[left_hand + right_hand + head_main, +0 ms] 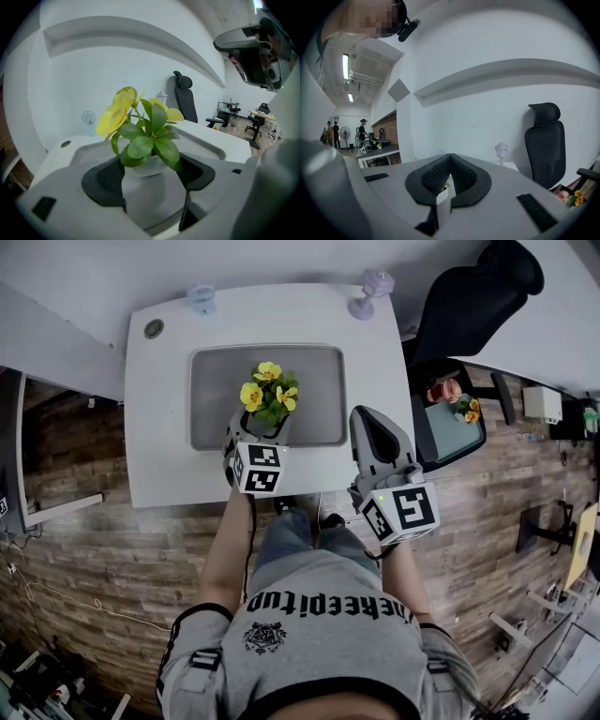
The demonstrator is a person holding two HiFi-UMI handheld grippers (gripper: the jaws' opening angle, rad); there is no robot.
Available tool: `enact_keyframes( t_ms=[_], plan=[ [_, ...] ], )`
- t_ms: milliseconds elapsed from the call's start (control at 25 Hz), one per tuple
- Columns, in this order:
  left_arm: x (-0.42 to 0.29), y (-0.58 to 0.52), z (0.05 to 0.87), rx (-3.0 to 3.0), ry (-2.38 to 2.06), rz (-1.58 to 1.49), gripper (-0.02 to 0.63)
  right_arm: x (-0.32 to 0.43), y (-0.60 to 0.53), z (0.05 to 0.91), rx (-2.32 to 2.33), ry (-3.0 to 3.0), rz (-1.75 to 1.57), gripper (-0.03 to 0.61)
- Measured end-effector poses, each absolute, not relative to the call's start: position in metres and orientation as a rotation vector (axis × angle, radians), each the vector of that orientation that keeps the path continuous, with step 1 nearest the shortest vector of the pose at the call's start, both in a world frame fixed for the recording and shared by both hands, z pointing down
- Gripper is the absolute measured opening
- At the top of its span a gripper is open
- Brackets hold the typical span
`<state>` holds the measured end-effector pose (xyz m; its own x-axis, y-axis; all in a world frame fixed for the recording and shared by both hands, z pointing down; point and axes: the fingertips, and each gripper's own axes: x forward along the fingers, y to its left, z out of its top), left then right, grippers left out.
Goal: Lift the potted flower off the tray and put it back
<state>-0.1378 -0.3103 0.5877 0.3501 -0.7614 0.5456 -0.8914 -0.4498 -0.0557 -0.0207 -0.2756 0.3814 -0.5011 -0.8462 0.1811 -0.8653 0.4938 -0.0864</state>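
The potted flower [267,395] has yellow blooms and green leaves in a white pot [151,190]. My left gripper [257,434] is shut on the pot, its black pads [105,180] pressing both sides. In the head view the pot is over the front edge of the grey tray [314,381]; whether it touches the tray I cannot tell. The tray's rim [208,146] shows behind the plant in the left gripper view. My right gripper [367,418] hovers by the table's front right, to the right of the tray, shut with nothing in it [450,161].
The white table [159,456] carries a small blue fan [201,298] and a purple lamp [372,289] at its back edge. A black chair [478,296] stands at the right, with another flower pot [457,404] on a stand below it. My legs are against the table's front.
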Motion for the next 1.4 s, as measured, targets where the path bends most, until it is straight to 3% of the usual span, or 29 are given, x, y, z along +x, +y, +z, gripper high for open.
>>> enact_keyframes(
  t_ms=[200,320,760,1400],
  plan=[
    [-0.147,-0.296,0.576,2.326,-1.545,0.689,0.324,-0.029,-0.266,0.376,1.452,-2.657,0.24,0.002],
    [-0.153,-0.285,0.569,2.305,-1.58,0.673,0.286,-0.035,-0.259,0.372,1.419,-2.683,0.232,0.002],
    [-0.177,-0.244,0.518,2.226,-1.808,0.577,0.026,-0.055,-0.232,0.356,1.27,-2.795,0.195,0.002],
    [-0.175,-0.171,0.412,2.193,-2.025,0.334,0.004,-0.041,-0.179,0.33,1.179,-2.891,0.123,0.002]
  ],
)
